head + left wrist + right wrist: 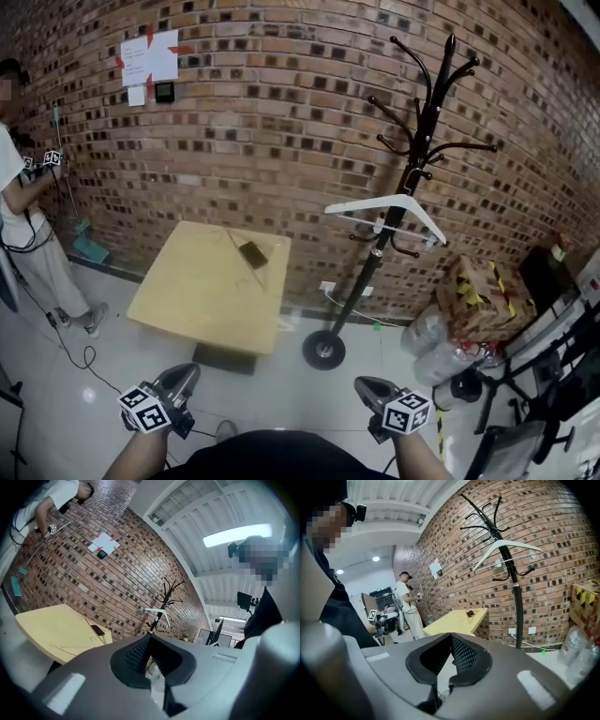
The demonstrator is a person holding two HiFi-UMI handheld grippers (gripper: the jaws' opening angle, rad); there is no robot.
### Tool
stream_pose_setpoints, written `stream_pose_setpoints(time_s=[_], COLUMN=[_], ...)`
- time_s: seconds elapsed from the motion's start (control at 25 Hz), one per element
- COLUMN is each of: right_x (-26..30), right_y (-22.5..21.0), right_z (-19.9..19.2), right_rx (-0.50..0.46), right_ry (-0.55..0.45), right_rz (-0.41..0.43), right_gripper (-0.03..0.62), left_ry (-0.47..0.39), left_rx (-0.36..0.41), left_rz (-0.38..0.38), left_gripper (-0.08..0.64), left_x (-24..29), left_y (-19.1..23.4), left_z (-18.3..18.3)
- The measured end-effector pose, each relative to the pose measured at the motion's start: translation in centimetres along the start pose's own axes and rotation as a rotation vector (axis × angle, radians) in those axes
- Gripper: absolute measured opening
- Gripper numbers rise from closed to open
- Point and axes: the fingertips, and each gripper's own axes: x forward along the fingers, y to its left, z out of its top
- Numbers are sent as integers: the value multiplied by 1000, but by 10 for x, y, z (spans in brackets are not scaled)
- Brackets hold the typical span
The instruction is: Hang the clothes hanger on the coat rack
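A white clothes hanger (389, 206) hangs on a lower hook of the black coat rack (412, 169), which stands against the brick wall. Both grippers are low in the head view, well short of the rack and apart from it. My left gripper (187, 372) is shut with nothing between its jaws; in the left gripper view the left gripper (149, 637) points toward the distant hanger (157, 613). My right gripper (366, 384) is also shut and holds nothing. In the right gripper view the hanger (506, 545) and rack (508, 578) rise above the right gripper (451, 634).
A yellow table (202, 291) with a dark phone (253, 253) stands left of the rack's round base (324, 349). A taped cardboard box (483, 295), plastic bottles (436, 342) and dark chairs (544, 375) crowd the right. A person (23, 234) stands at the far left.
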Motion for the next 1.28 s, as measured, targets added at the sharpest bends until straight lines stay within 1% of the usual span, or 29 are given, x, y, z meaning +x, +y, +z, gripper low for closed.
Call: stream_pose_setpoints(time_s=[0.12,0.28,0.48,0.64,0.84,1.04,1.16,1.28], right_x=[27,82,145,183,212,244,265,286], right_y=[7,22,43,37,0,-67,-104,-133], right_z=[14,33,40,37,32,17,5,-18], right_rx=[10,20,38,44,56,126,169,208], right_ry=[-1,11,44,98,170,265,377,503], right_rz=[-49,-78,-78,-73,-53,8,68,152], right_gripper=[15,15,43,64,89,117,146,181], left_ry=[0,34,71,87,98,94,81,78], left_rx=[-11,-2,-22,-30,-29,-7,-1,-14], left_rz=[-43,-74,-80,-75,-56,-3,41,116], left_gripper=[-5,-5,-5,-5,-5,-5,-5,-5], left_x=[14,18,19,33,61,102,121,137], left_y=[40,90,152,180,190,182,170,163], left_z=[22,58,82,92,92,83,75,70])
